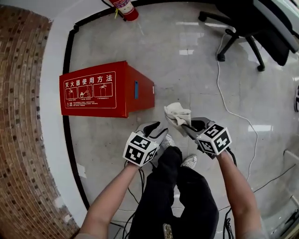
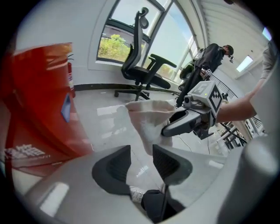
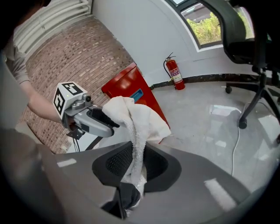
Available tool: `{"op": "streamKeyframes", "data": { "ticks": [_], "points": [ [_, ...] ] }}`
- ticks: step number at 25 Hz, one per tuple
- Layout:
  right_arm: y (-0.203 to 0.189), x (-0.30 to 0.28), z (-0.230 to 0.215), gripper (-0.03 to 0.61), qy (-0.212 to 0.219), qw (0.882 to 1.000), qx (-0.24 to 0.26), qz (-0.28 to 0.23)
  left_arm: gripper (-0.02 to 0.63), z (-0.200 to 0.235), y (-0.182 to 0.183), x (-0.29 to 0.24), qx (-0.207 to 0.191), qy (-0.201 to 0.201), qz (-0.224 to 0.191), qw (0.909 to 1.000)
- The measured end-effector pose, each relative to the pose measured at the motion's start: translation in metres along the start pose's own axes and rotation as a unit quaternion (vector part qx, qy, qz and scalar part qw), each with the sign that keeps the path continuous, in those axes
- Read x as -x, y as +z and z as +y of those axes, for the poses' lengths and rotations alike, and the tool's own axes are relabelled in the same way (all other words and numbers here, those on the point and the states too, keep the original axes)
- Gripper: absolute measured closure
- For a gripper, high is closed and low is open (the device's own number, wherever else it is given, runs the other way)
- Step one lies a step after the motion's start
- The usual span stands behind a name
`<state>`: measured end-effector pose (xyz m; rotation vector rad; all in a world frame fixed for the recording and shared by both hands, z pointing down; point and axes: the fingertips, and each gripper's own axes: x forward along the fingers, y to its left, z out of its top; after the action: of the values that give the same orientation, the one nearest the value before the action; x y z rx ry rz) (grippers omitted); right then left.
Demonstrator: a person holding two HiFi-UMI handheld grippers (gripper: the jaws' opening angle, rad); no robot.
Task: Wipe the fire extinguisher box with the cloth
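The red fire extinguisher box point(image 1: 105, 88) lies on the floor at the left, with white instructions on its top face; it also shows as the box point(image 2: 37, 109) and the box point(image 3: 131, 89). A white cloth point(image 1: 177, 113) hangs up from my right gripper point(image 1: 187, 126), which is shut on it; the cloth point(image 3: 133, 127) runs between those jaws. My left gripper point(image 1: 161, 130) stands open beside it, jaws apart with nothing between them, and the cloth point(image 2: 146, 118) is just ahead of it. Both grippers hover right of the box, apart from it.
A red fire extinguisher point(image 1: 125, 8) stands by the far wall. A black office chair point(image 1: 252, 23) is at the upper right, with a white cable point(image 1: 233, 112) trailing across the tiled floor. A brick wall point(image 1: 21, 116) runs along the left. The person's legs and shoes point(image 1: 189, 161) are below.
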<state>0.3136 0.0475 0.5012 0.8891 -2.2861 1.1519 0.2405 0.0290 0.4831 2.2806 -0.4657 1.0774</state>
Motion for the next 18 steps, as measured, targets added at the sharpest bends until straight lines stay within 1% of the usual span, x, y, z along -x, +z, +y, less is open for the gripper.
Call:
{"op": "streamKeyframes", "data": {
  "ticks": [1,2,5,8,10,12,15,17,18],
  "points": [
    [0.008,-0.008,-0.003,0.487,0.004,1.0,0.01,0.001,0.464,0.006,-0.005,0.002,0.013,0.009,-0.007,0.9999],
    [0.016,-0.017,-0.005,0.486,0.009,1.0,0.02,-0.001,0.492,0.012,-0.009,0.003,0.022,0.018,-0.015,0.9995],
    [0.042,-0.042,-0.01,0.486,0.025,0.998,0.062,-0.01,0.612,0.024,-0.013,0.007,0.041,0.031,-0.046,0.9976],
    [0.073,-0.065,-0.014,0.486,0.036,0.993,0.108,-0.027,0.612,0.038,-0.012,0.006,0.045,0.042,-0.068,0.9957],
    [0.092,-0.078,-0.011,0.486,0.051,0.987,0.15,-0.04,0.612,0.05,-0.017,0.004,0.056,0.058,-0.078,0.9936],
    [0.106,-0.089,-0.001,0.486,0.08,0.973,0.211,-0.051,0.612,0.063,-0.022,0.0,0.064,0.076,-0.086,0.9913],
    [0.12,-0.099,0.027,0.486,0.141,0.94,0.303,-0.076,0.612,0.083,-0.026,-0.004,0.055,0.107,-0.099,0.9878],
    [0.124,-0.106,0.047,0.486,0.179,0.917,0.344,-0.094,0.612,0.096,-0.027,-0.001,0.056,0.132,-0.117,0.9827],
    [0.127,-0.108,0.055,0.486,0.193,0.908,0.357,-0.105,0.612,0.101,-0.027,0.001,0.059,0.144,-0.128,0.9795]
  ]
}}
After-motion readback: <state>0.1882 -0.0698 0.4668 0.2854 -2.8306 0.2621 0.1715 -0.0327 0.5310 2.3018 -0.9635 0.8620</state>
